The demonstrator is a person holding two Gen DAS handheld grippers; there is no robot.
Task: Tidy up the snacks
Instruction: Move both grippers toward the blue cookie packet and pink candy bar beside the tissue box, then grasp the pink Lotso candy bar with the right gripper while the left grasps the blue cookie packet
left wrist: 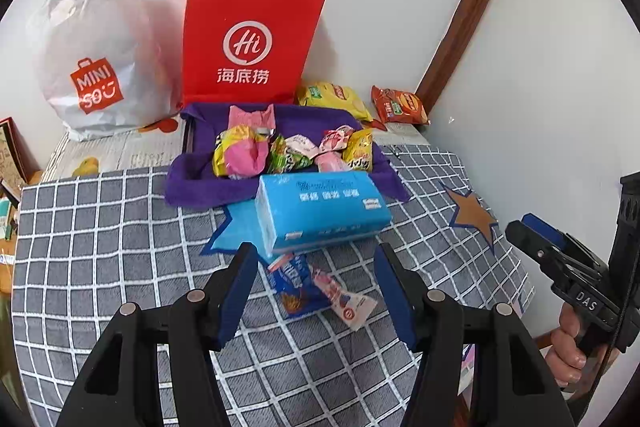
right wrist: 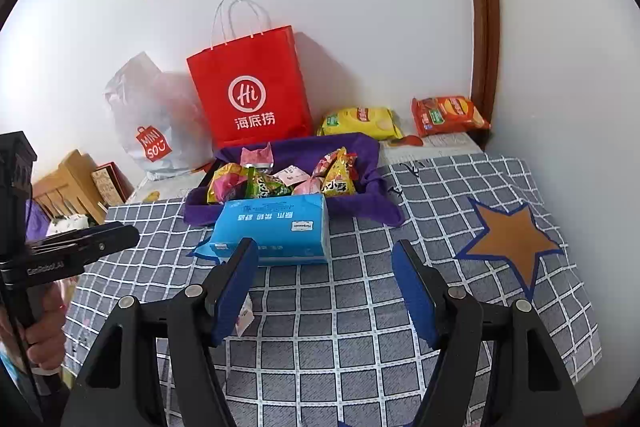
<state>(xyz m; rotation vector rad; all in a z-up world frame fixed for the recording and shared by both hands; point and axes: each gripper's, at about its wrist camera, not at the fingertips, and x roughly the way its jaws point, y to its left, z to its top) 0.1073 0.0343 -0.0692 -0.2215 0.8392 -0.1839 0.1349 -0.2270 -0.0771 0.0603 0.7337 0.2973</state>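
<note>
A: Left wrist view: what's under you?

B: My left gripper [left wrist: 316, 283] hangs spread and empty over two loose packets [left wrist: 320, 287] on the cloth [left wrist: 120, 227], just before the tissue pack [left wrist: 320, 211]. My right gripper [right wrist: 324, 283] is spread too, holding nothing.

A: And then?

B: I'd drop straight, pinch one packet mid-body, and carry it past the tissues to the tray [left wrist: 192, 183].
</note>
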